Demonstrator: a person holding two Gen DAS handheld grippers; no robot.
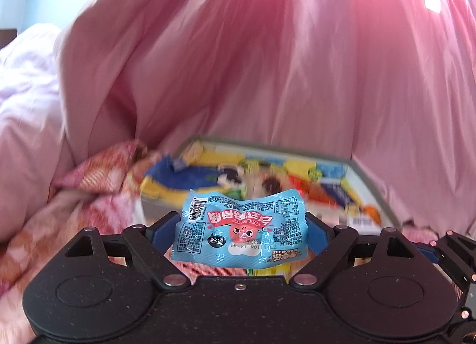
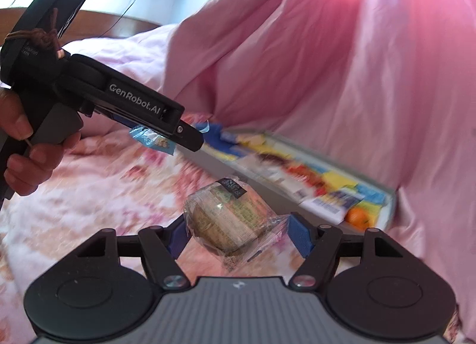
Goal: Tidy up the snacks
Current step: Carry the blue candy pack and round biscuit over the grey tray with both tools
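On a floral bed point(image 2: 89, 195) before a snack box point(image 1: 372, 192), the left hand-held gripper point(image 1: 241, 231) clamps a blue packet point(image 1: 241, 225), the right hand-held gripper point(image 2: 238, 234) a clear-wrapped cake point(image 2: 226, 222); slick wrappers could slip.

We ride low behind the left gripper point(image 1: 242, 219), looking forward along its two fingers, tipped slightly down, across the flowered bedspread point(image 1: 44, 239) toward the pink quilt point(image 1: 267, 61) heaped up behind. Right under the lens sits the blue snack packet point(image 1: 242, 226); beyond it the open box point(image 1: 372, 192) is near but blurred. Over to the right wrist view: same low seat behind the right gripper point(image 2: 238, 234), facing the box point(image 2: 392, 195) from its left, so it runs off diagonally. We share the box, the quilt point(image 2: 327, 61) and the bedspread point(image 2: 104, 195). This view also catches the left gripper point(image 2: 190, 135) side-on at upper left, hand point(image 2: 26, 153) included.
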